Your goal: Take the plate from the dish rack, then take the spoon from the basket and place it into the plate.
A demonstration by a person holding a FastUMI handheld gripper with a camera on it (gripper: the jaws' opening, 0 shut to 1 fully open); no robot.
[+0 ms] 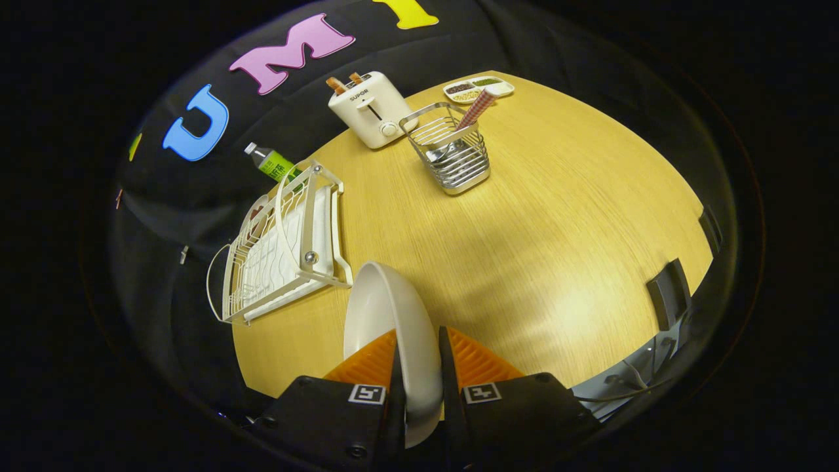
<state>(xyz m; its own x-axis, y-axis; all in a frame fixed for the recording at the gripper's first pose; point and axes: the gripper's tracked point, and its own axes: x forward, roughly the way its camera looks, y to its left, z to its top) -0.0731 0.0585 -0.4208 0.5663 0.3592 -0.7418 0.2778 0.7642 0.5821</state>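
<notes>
Wooden bench (524,216) below, dish rack (282,242) now bare. Tool (419,373) clenched on plate (387,314), held on edge just right of rack. Best lowered flat, well short of basket (452,154) beyond, where spoon (476,108) waits.

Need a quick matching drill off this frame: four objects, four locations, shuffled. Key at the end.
Things:
1. plate
2. spoon
3. dish rack
4. toaster

Places:
A. standing in the wire basket
B. near the table's far edge, beside the basket
C. on the table's edge, in front of the green bottle
D. clamped on edge in the gripper, above the table

Pairs: 1-D, 2-A, 3-C, 4-B
</notes>
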